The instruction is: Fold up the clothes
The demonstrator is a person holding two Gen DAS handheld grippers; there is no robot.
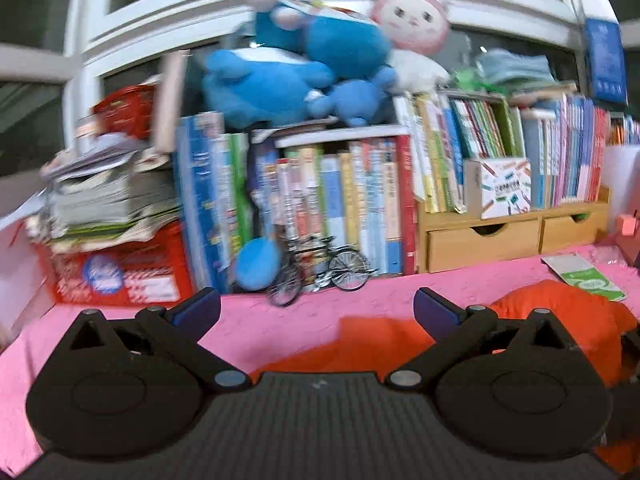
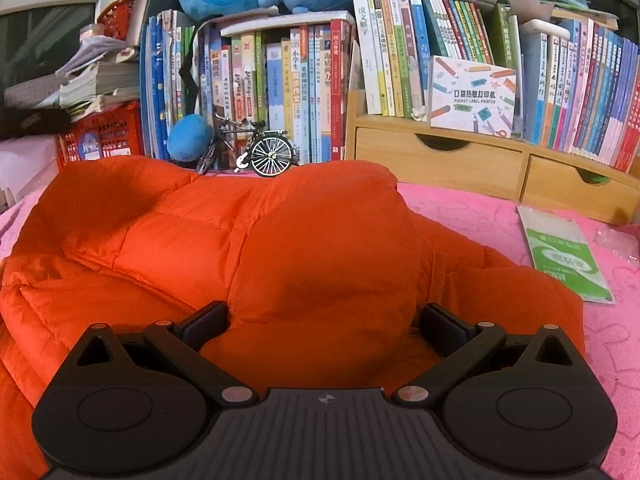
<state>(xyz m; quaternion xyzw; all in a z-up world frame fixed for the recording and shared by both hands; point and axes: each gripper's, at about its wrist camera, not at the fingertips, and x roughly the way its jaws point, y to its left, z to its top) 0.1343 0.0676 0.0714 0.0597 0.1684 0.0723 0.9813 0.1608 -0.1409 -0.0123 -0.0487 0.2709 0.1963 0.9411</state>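
Observation:
An orange puffy jacket [image 2: 248, 236] lies bunched on the pink table cover [image 2: 480, 216]. My right gripper [image 2: 324, 320] is open at the jacket's near edge. Its fingers [image 2: 206, 322] stand wide apart on either side of a rounded bulge of the fabric, and whether they touch it I cannot tell. In the left wrist view the jacket [image 1: 560, 308] shows at the lower right, partly hidden by the gripper body. My left gripper [image 1: 316, 308] is open above the pink cover, left of the jacket, with nothing between its fingers.
Rows of books [image 2: 280, 92] and a wooden drawer unit [image 2: 440, 160] line the back. A toy bicycle [image 2: 256, 152] and a blue ball [image 2: 188, 138] stand just behind the jacket. A green-and-white packet [image 2: 564, 256] lies at the right, a red crate [image 2: 104, 136] at the left.

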